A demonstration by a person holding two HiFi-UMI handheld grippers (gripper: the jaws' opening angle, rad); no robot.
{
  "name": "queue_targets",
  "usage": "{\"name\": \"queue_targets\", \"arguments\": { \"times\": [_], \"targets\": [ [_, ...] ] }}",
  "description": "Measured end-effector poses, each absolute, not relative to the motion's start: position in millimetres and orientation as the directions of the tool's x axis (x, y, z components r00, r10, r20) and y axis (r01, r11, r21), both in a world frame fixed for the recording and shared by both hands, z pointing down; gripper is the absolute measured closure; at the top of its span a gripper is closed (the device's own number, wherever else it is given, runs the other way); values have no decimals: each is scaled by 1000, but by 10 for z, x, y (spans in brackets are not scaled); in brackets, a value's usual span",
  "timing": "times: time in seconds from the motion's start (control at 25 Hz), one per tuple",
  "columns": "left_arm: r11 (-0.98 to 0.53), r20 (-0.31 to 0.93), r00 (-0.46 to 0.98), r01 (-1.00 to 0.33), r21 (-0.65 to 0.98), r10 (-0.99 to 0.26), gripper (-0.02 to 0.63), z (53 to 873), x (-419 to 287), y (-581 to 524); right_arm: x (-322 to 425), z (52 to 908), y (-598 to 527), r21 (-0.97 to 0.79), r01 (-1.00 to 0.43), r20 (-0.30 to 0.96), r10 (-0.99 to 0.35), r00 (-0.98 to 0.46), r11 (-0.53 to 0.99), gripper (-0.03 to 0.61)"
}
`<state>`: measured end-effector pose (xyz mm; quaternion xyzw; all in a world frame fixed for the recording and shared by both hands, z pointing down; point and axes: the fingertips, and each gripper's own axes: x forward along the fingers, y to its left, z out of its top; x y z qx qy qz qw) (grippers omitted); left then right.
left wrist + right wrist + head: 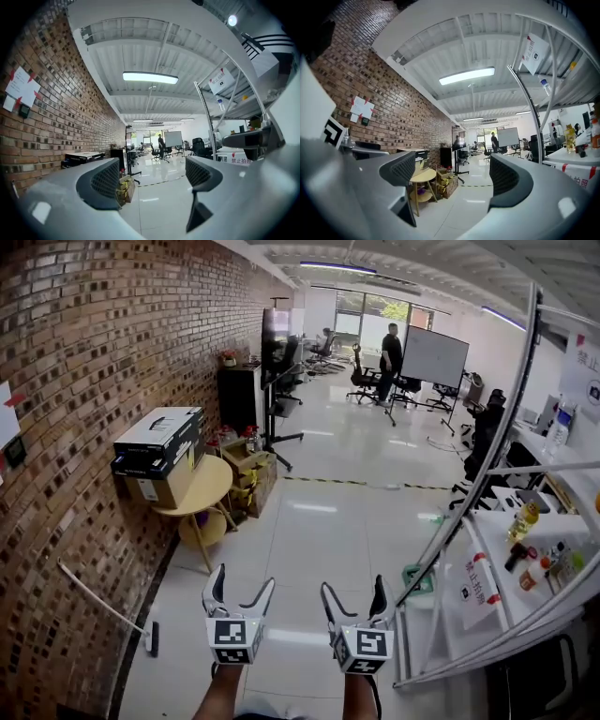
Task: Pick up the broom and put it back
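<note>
Brick wall: a red brick wall [84,381] runs along the far left side, well to the left of all the fingers.
Broom: the long white-handled broom [103,599] with a dark head is low at the foot of this wall, well to the left of the left gripper's fingers. Its handle slants up against the bricks and its head is down on the floor. No finger touches it.
Table: a round pale-yellow wooden table [208,486] stands by the wall, ahead of the left fingers and a little to their left. A black-and-white cardboard box [159,442] lies on it.
Left gripper: the grey-white left gripper [242,579] [152,180] is held out over the glossy white floor [328,521]. Its fingers [101,183] stand wide apart, and only floor and the far room show between them; it has hold of nothing.
Right gripper: the grey-white right gripper [353,587] [452,176] is just beside the left one, not touching it. Its fingers [506,180] are also spread wide with nothing between them.
Far room: a person in dark clothes [390,357] stands next to a white board on a stand [433,356], far ahead of both pairs of fingers.
Shelf rack: a white metal shelf rack [487,549] with bottles and small goods is close to the right of the right fingers.
</note>
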<state>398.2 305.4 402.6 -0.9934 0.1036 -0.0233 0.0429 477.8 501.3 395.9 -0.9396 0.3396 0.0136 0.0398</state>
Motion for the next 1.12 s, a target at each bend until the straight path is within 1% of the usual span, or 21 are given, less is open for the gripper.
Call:
{"name": "queue_targets", "arguments": {
  "times": [0.28, 0.44, 0.6, 0.76, 0.88, 0.96, 1.12],
  "targets": [
    [-962, 36, 963, -263, -78, -266, 166, 4114, 4272, 2396, 5178, 3975, 4198, -61, -718, -45, -717, 696, -693, 87],
    [-945, 7, 947, -319, -75, -321, 167, 3992, 4404, 1855, 5349, 3830, 3558, -45, -769, -62, -767, 639, -637, 87],
    [-940, -3, 941, -337, -61, -337, 167, 4029, 4566, 1405, 5471, 3776, 3049, -25, -796, -64, -793, 606, -605, 87],
    [-941, 3, 943, -332, -71, -333, 167, 4019, 4741, 1132, 5653, 3818, 2790, -18, -788, -48, -787, 615, -615, 87],
    [-938, -26, 942, -335, -93, -334, 167, 3938, 4868, 973, 5753, 3775, 2670, -18, -787, -54, -786, 616, -616, 87],
    [-939, -44, 942, -335, -76, -332, 167, 3944, 4984, 884, 5852, 3787, 2620, -6, -781, -56, -780, 623, -624, 87],
    [-943, -27, 946, -324, -79, -323, 167, 4020, 5200, 769, 6066, 3814, 2534, -13, -781, -58, -779, 624, -625, 87]
  ]
}}
